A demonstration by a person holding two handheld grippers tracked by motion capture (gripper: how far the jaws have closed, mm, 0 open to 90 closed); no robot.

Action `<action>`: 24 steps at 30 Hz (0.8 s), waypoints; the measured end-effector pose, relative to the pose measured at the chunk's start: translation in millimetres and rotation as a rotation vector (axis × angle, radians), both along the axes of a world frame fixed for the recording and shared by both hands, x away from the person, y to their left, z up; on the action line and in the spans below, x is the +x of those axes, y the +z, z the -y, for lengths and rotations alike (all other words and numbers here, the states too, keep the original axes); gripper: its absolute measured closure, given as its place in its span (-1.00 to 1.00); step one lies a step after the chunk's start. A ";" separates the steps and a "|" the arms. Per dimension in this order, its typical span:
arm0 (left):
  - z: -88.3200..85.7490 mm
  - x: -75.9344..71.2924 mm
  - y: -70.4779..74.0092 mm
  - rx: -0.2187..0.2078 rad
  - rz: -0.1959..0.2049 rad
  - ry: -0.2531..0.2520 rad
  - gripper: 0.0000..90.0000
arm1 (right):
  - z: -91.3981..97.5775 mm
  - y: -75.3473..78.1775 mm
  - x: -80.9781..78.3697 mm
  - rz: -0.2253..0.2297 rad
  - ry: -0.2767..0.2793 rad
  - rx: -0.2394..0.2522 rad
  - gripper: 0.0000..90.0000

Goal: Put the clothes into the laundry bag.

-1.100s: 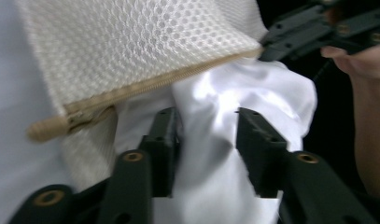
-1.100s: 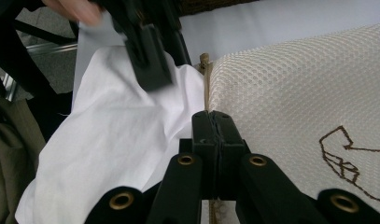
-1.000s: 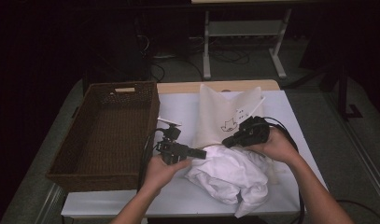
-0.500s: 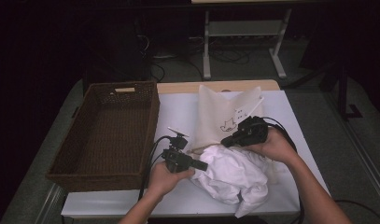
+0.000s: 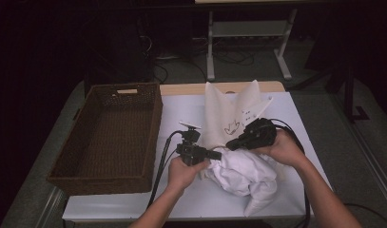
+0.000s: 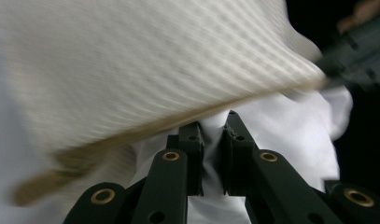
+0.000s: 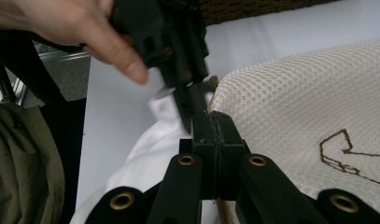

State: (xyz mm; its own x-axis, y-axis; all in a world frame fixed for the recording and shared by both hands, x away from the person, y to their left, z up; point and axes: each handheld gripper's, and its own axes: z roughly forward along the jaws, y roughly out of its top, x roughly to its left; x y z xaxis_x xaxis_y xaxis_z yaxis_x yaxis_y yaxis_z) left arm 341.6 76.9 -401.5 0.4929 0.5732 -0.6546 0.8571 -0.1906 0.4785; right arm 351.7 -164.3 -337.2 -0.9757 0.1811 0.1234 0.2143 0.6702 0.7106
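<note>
My left claw [image 5: 216, 155] has just been closing and pinches the white cloth [image 5: 243, 173] bunched at the table's [image 5: 286, 118] near right; my right claw [image 5: 230, 144] stays clenched on the cream mesh fabric's [image 5: 227, 111] edge.

The basket [image 5: 110, 130] sits left of the garment [image 5: 238, 171] on the table [image 5: 181, 209].

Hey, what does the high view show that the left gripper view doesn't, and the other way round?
High view: the wicker basket, the table and the person's forearms. Left gripper view: up close, the left claw, whose jaws have just been closing, pinches a fold of the white cloth. Both: that white cloth, the cream mesh cloth over it, and the right claw.
</note>
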 end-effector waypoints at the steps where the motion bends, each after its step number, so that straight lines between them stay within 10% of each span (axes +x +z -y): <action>1: -0.8 0.1 -0.1 -0.001 -0.004 -0.005 0.79 | 1.0 -0.6 0.5 -0.004 -0.005 -0.007 0.97; 14: -37.9 -23.3 16.9 0.035 0.018 -0.104 -0.03 | 1.7 -3.2 5.7 0.012 -0.025 -0.022 0.97; 24: 7.9 -21.0 -8.1 0.103 0.047 -0.154 0.75 | -2.3 -4.6 4.5 0.014 -0.016 -0.024 0.97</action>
State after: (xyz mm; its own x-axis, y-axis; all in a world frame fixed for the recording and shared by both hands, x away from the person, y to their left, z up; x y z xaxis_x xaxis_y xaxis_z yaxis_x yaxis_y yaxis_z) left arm 320.6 69.0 -409.6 0.6084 0.5517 -0.5704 0.7913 -0.3676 0.4885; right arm 356.2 -161.9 -341.8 -0.9743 0.1992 0.1050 0.2149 0.6834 0.6977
